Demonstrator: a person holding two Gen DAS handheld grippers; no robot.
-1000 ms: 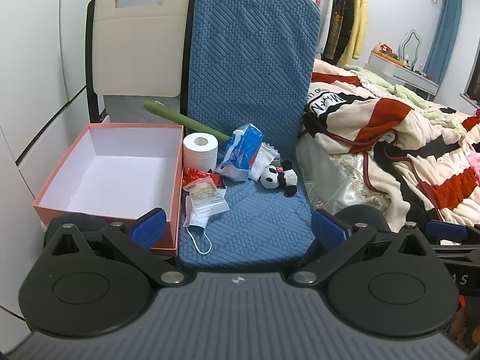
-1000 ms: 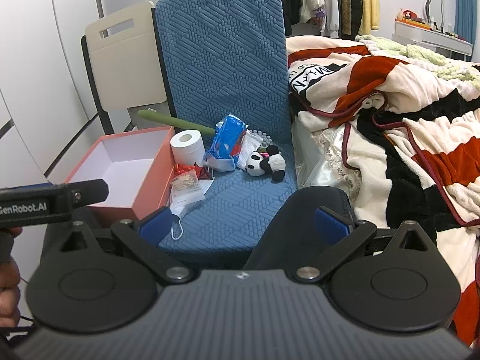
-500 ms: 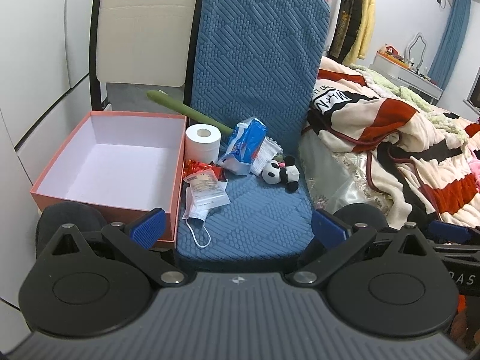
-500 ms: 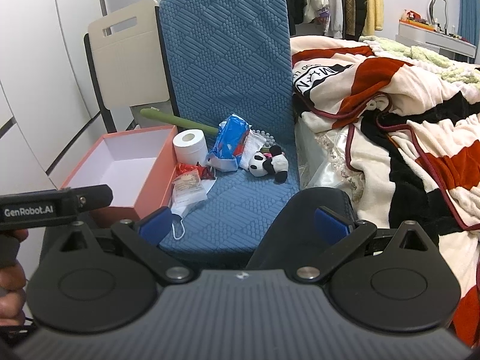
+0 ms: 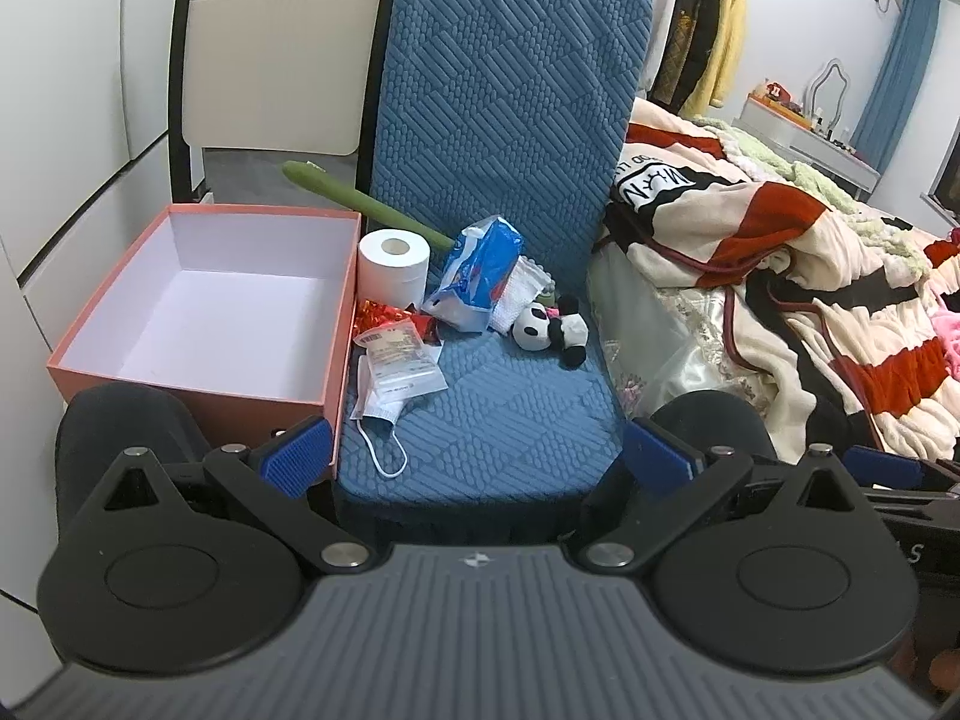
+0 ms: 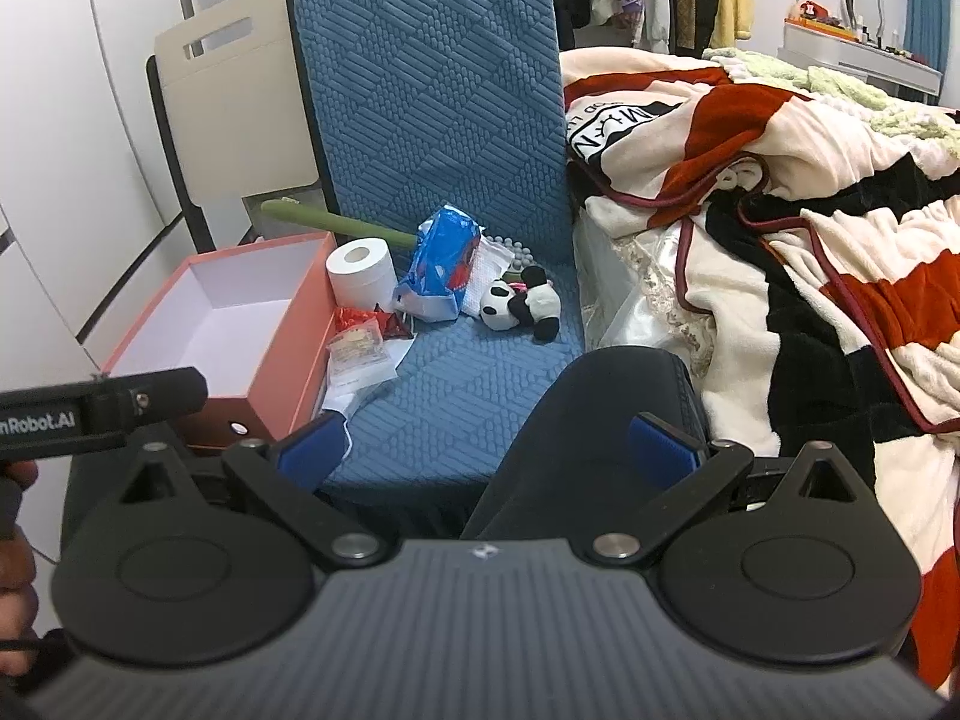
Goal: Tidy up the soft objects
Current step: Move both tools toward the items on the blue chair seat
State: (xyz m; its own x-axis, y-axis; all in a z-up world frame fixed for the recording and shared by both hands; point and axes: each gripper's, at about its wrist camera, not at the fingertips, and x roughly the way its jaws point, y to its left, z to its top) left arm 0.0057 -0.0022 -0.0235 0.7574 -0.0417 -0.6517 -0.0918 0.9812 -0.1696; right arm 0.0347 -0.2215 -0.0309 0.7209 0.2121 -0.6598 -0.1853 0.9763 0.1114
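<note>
Soft items lie on a blue chair seat [image 5: 492, 396]: a panda plush [image 5: 549, 330] [image 6: 519, 306], a blue tissue pack [image 5: 477, 279] [image 6: 441, 264], a white paper roll [image 5: 393, 264] [image 6: 360, 270], a clear packet [image 5: 399, 354] on a white face mask [image 5: 378, 414], and red wrappers [image 5: 378, 318]. An open pink box [image 5: 204, 312] [image 6: 240, 324] stands left of the seat, empty. My left gripper [image 5: 474, 459] is open and empty before the seat's front edge. My right gripper [image 6: 486, 450] is open and empty, also short of the seat.
A green stick [image 5: 366, 204] leans behind the roll. A bed with a striped blanket [image 5: 780, 276] [image 6: 780, 192] fills the right. A cream chair back [image 5: 282, 60] stands behind the box. Dark knees [image 6: 588, 414] sit below the seat. The left tool's arm [image 6: 102, 408] crosses the right view's left.
Both grippers have moved a little closer to the chair and tilted down; the items sit lower and larger in view. Both stay open and nothing on the seat has moved.
</note>
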